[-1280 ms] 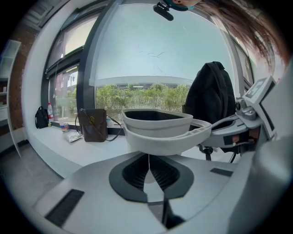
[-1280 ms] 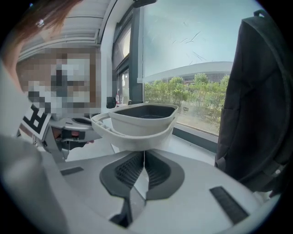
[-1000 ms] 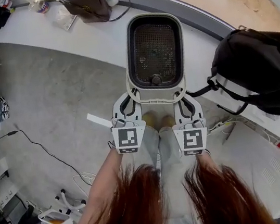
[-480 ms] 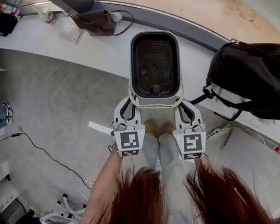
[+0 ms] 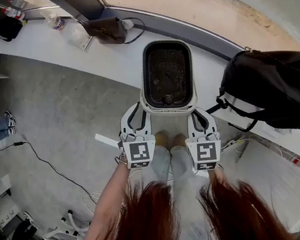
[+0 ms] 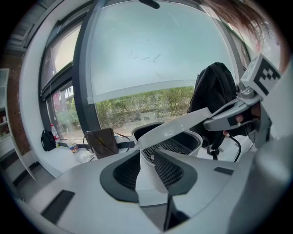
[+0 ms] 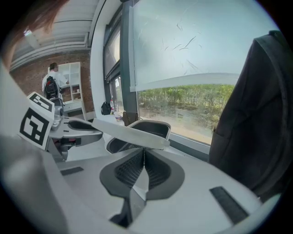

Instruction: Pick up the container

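While the right gripper (image 5: 199, 115) has its fingers pressed together on the thin white lip at the near right corner of the container (image 5: 170, 107), the left gripper (image 5: 136, 113) at the near left corner has just been opening its jaws. They now stand apart, with the white lip between them but not pinched. With its dark mesh floor facing up, the container lies over the white counter (image 5: 100, 54) below the window, a black backpack (image 5: 272, 89) just to its right and a brown bag (image 5: 106, 30) farther off to the far left.
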Demonstrator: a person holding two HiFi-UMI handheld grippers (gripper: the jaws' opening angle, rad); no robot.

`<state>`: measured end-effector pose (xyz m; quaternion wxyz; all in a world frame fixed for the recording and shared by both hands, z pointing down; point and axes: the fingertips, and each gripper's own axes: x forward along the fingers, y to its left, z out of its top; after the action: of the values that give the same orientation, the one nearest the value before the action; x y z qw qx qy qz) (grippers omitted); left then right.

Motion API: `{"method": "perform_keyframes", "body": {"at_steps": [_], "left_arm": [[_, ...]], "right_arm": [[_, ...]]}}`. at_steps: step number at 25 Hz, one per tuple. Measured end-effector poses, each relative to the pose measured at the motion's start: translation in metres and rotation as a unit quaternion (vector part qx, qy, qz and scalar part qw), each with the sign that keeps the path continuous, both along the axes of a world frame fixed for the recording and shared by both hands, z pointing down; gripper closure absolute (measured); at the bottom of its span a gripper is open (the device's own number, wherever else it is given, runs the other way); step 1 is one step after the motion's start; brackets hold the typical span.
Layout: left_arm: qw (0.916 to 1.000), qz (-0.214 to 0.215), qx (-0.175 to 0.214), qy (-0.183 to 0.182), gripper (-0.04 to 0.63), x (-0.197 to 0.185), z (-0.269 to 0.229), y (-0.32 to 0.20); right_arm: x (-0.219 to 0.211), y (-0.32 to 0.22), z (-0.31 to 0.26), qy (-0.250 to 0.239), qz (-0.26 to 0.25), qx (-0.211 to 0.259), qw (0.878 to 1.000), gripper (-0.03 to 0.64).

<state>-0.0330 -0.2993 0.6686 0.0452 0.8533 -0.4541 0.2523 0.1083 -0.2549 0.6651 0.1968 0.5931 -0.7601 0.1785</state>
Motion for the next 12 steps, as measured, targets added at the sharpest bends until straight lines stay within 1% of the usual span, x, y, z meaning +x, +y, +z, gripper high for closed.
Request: {"method": "perform_keyframes", "body": {"at_steps": [6, 12], "left_arm": [[0.9988, 0.024, 0.032, -0.029, 0.476, 0.003, -0.013, -0.006], [0.9965, 0.040, 0.062, -0.040, 0.460, 0.013, -0.031, -0.013]], "right_arm": [[0.000, -0.004, -0.011, 0.005, 0.000, 0.005, 1.000, 0.591], [0.000, -0.007, -0.020, 0.004, 0.001, 0.012, 1.000, 0.591]]}}
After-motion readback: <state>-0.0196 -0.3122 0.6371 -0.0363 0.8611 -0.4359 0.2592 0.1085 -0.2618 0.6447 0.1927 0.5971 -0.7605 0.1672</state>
